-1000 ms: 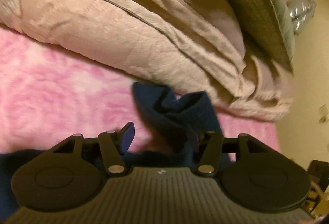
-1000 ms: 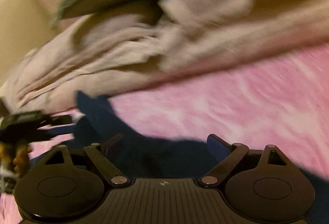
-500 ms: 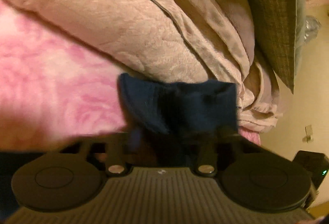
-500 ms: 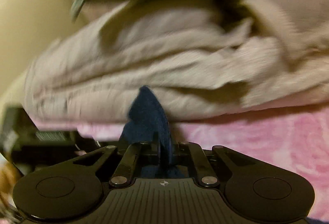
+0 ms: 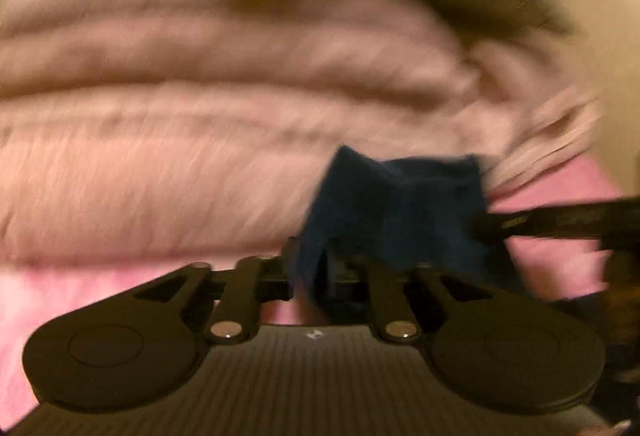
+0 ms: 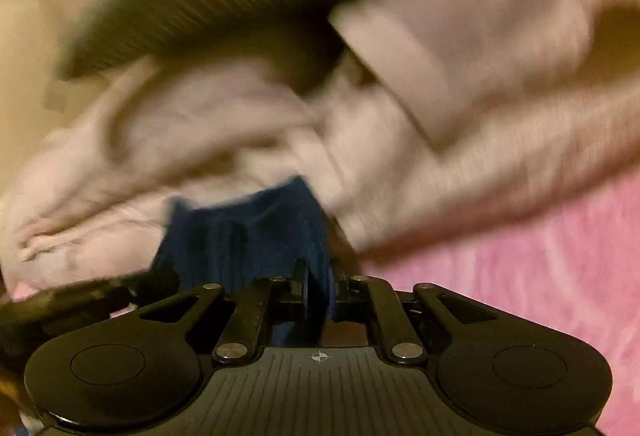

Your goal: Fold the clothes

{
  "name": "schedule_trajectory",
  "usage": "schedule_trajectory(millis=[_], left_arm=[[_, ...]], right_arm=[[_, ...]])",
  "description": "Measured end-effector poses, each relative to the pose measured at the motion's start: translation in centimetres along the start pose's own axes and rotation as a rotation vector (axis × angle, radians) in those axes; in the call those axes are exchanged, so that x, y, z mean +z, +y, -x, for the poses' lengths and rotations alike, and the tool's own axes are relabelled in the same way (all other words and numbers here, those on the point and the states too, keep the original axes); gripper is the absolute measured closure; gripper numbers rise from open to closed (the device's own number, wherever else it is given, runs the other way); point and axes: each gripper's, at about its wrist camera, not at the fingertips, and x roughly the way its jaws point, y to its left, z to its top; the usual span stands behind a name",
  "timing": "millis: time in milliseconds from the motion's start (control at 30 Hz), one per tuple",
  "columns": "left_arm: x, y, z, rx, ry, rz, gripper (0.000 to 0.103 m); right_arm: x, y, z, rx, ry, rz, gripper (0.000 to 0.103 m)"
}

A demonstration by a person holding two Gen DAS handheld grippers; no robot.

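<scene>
Dim, warm yellow-tinted lighting; heavy motion blur in both views.
Bedding (image 5: 224, 155) and background smear in streaks; fisheye edges curve and darken; each housing in the foreground stays comparatively sharp.

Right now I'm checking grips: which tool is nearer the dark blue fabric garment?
Neither: the left tool and right tool are both shut on the dark blue fabric garment, raised before the beige bedding.

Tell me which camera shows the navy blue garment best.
The right wrist view: the navy garment is centred and rises from the shut right gripper, its ribbed folds fairly readable. The left wrist view shows it more blurred, pinched in the left gripper, partly crossed by the other tool.
</scene>
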Motion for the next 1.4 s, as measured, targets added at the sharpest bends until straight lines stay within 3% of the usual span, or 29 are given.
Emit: schedule_trajectory(millis=[33, 67, 133, 267, 367, 467, 533, 600, 667, 767, 800, 833, 867, 933, 1033, 1133, 1267, 1400], left_arm=[[-0.1, 0.1, 1.1, 0.012, -0.032, 0.029, 0.086], [-0.3, 0.1, 2.5, 0.025, -0.078, 0.062, 0.083], [-0.4, 0.3, 5.6, 0.041, -0.145, 0.119, 0.07], [-1.9, 0.7, 11.2, 0.022, -0.137, 0.274, 0.07], [-4.3, 0.3, 14.4, 0.002, -0.086, 0.368, 0.07], [-6.7, -1.0, 16.5, 0.008, -0.025, 0.415, 0.07], [-7.7, -1.8, 17.4, 0.007, -0.009, 0.431, 0.07], [-8.5, -2.7, 18.2, 0.005, 0.001, 0.442, 0.07], [-9.4, -3.5, 19.1, 0.003, 0.012, 0.454, 0.07], [-10.6, -4.8, 20.3, 0.0, 0.027, 0.471, 0.07], [-11.1, -5.2, 20.7, -0.001, 0.033, 0.477, 0.07], [-11.5, -5.6, 21.2, -0.002, 0.038, 0.483, 0.071], [-11.9, -6.0, 21.6, -0.003, 0.043, 0.489, 0.071], [-12.6, -6.7, 22.2, -0.002, 0.054, 0.493, 0.071], [-13.1, -7.0, 22.7, 0.01, 0.07, 0.476, 0.072], [-13.6, -7.4, 23.1, 0.021, 0.086, 0.458, 0.072], [-14.3, -7.9, 23.7, 0.037, 0.108, 0.435, 0.072], [-15.0, -8.5, 24.1, 0.05, 0.13, 0.409, 0.072]], right_arm=[[-0.2, -0.2, 1.0, -0.026, -0.015, -0.027, 0.042], [-0.6, -0.6, 2.8, -0.038, -0.058, -0.035, 0.019], [-1.9, -1.6, 7.4, -0.058, -0.142, -0.023, 0.018], [-6.8, -6.6, 17.4, -0.132, -0.11, -0.048, 0.019], [-12.0, -11.1, 25.1, -0.163, -0.047, -0.294, 0.021], [-16.8, -15.1, 33.4, -0.312, -0.11, -0.559, 0.022], [-18.8, -15.8, 37.2, -0.484, -0.145, -0.53, 0.022], [-19.9, -16.0, 39.1, -0.596, -0.129, -0.423, 0.022], [-20.4, -16.2, 38.8, -0.633, -0.122, -0.322, 0.022], [-20.3, -17.4, 36.3, -0.618, -0.139, -0.22, 0.021], [-19.9, -18.0, 35.3, -0.62, -0.143, -0.207, 0.023], [-19.6, -18.7, 34.6, -0.601, -0.145, -0.203, 0.037], [-19.0, -19.9, 34.3, -0.557, -0.132, -0.222, 0.096], [-17.3, -21.6, 35.6, -0.469, -0.145, -0.297, 0.097], [-14.3, -23.0, 40.8, -0.343, -0.245, -0.363, 0.097], [-11.6, -25.2, 45.4, -0.266, -0.249, -0.453, 0.097], [-8.9, -28.8, 48.8, -0.277, -0.122, -0.562, 0.097], [-7.7, -31.8, 48.7, -0.346, -0.04, -0.615, 0.097]])
